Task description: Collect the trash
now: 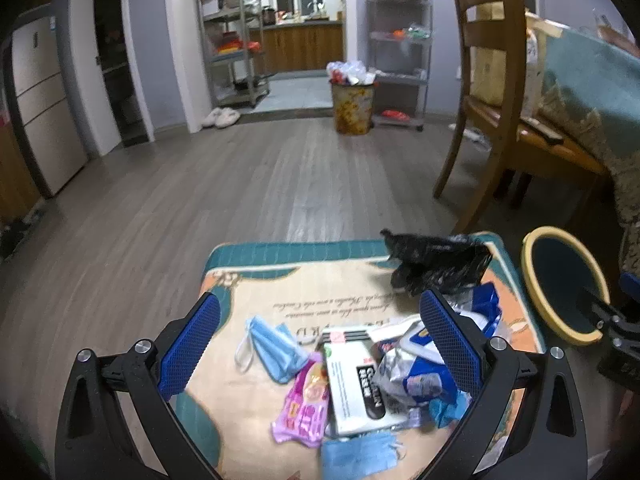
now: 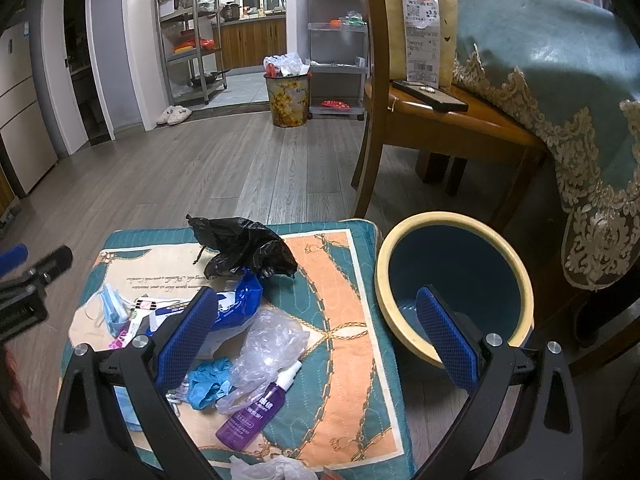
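Trash lies on a patterned teal and orange mat (image 1: 280, 276) (image 2: 344, 280) on the floor. In the left wrist view, blue face masks (image 1: 276, 346), a pink wrapper (image 1: 306, 404), a white box (image 1: 354, 384) and crumpled blue-white packaging (image 1: 420, 368) sit between the fingers of my open left gripper (image 1: 320, 340). A black plastic bag (image 1: 436, 260) (image 2: 244, 250) lies at the mat's far side. My right gripper (image 2: 316, 332) hangs open above a clear plastic bag (image 2: 268, 344), a purple spray bottle (image 2: 254, 412) and a blue glove (image 2: 208, 384). A blue bin with a cream rim (image 2: 452, 280) (image 1: 564, 280) stands right of the mat.
A wooden chair (image 2: 436, 120) (image 1: 500, 128) and a table draped in a teal lace-edged cloth (image 2: 560, 80) stand to the right. A full floral trash can (image 2: 287, 96) (image 1: 352, 100) and metal shelves (image 2: 188, 36) are at the far wall. Grey wood floor (image 2: 224, 160) lies between.
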Available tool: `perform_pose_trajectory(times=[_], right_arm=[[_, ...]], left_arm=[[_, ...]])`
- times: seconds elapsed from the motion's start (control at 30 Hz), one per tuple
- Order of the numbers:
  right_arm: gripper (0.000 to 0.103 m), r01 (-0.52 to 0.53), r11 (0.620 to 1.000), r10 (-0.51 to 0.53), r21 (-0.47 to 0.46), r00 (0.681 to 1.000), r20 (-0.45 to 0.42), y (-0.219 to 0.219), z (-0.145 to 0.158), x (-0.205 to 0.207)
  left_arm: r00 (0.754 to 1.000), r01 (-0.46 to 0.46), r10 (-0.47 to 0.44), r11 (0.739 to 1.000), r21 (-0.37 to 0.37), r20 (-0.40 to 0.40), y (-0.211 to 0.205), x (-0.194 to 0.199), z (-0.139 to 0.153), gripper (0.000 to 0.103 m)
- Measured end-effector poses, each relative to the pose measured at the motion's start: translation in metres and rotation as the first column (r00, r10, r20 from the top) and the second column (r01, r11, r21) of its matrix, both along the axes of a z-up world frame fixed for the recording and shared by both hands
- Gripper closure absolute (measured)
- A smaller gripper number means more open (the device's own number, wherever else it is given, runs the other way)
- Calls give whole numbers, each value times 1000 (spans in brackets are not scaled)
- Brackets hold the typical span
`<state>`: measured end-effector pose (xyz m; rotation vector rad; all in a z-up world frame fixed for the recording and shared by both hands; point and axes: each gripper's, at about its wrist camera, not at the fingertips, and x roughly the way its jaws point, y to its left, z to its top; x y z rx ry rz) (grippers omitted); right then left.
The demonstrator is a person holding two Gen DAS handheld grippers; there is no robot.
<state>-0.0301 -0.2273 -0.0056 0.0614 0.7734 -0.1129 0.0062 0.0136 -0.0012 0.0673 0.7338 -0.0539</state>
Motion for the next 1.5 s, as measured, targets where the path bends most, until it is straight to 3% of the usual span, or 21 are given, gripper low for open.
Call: perform_pose_trajectory(times=[0.13, 0.23, 0.4, 0.53, 0.67, 0.77, 0.9, 1.1, 1.17, 1.2, 1.23, 1.33, 1.5], right_arm=[[6, -9, 1000, 9, -11, 1000, 1, 1, 0, 6], [6, -28, 999, 28, -34, 1000, 2, 4, -2, 16], [6, -69, 996, 69, -57, 998, 11, 5, -6, 50], [6, -139, 989, 141, -45, 990, 24, 12, -14, 73], [6, -220, 973, 222, -70, 974, 35, 27, -28, 98], [6, -294, 949, 294, -112, 956, -14, 43, -50, 114], [7, -372, 924, 367, -90, 928, -71, 56, -66, 134], [29, -393, 919, 385, -46, 915, -120, 60, -80, 154], [46, -404, 913, 394, -54, 909, -137, 62, -86, 157], [50, -407, 911, 396, -58, 907, -147, 62, -88, 157], [63, -406, 911, 393, -69, 907, -150, 62, -90, 157], [78, -406, 911, 392, -71, 907, -152, 59, -93, 155], [85, -418, 906, 407, -69, 903, -135, 57, -91, 149]], left_arm=[[999, 30, -30, 999, 16, 20, 7, 8, 1, 4], [999, 31, -32, 997, 71, 19, 17, 21, -6, 4], [998, -56, 55, 997, -55, -25, 62, 44, -22, 4], [991, -110, 108, 993, -29, -73, 78, 53, -41, 4], [985, -118, 118, 993, 4, -126, 82, 57, -62, 4], [982, -109, 107, 994, -1, -154, 82, 58, -70, 4], [981, -105, 106, 994, 17, -165, 85, 61, -78, 4], [973, -111, 110, 994, 6, -205, 83, 71, -95, 7], [968, -120, 120, 993, 16, -219, 80, 75, -103, 8], [963, -123, 123, 992, 17, -239, 77, 77, -110, 8], [959, -123, 124, 992, 20, -254, 75, 78, -115, 10], [946, -98, 110, 994, 53, -304, 65, 82, -131, 25], [924, -58, 82, 996, 74, -375, 55, 82, -146, 49]])
